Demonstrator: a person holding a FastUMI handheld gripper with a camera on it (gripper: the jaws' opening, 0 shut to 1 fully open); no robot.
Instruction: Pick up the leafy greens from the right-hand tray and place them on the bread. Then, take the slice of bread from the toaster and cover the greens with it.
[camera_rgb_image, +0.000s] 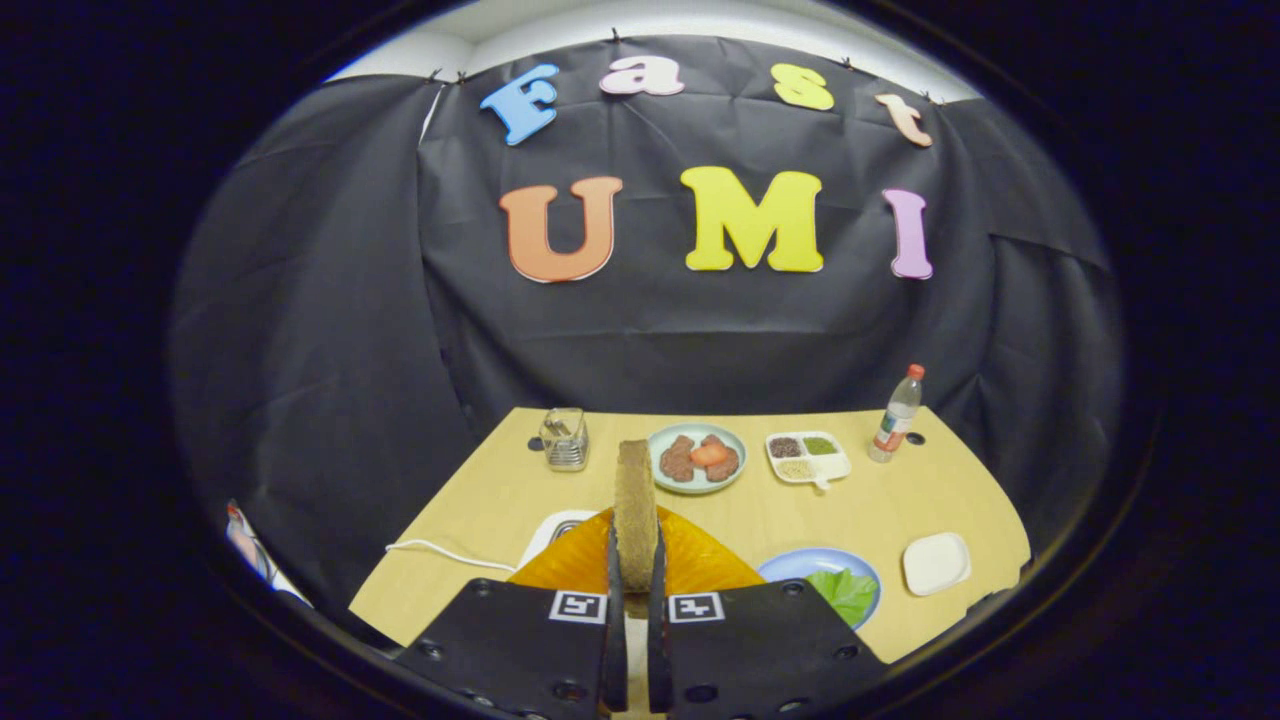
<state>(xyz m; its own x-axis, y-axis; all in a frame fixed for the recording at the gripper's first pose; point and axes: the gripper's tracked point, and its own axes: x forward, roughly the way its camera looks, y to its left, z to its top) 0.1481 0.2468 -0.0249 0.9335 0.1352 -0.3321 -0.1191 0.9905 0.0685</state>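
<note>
— Where's the bread?

— Clamped upright between my fingers: a brown, porous bread slice, held by its lower edge.

— Handling?

— Light, crumbly; squeeze gently. The green lettuce leaf lies just right of my fingers.
</note>
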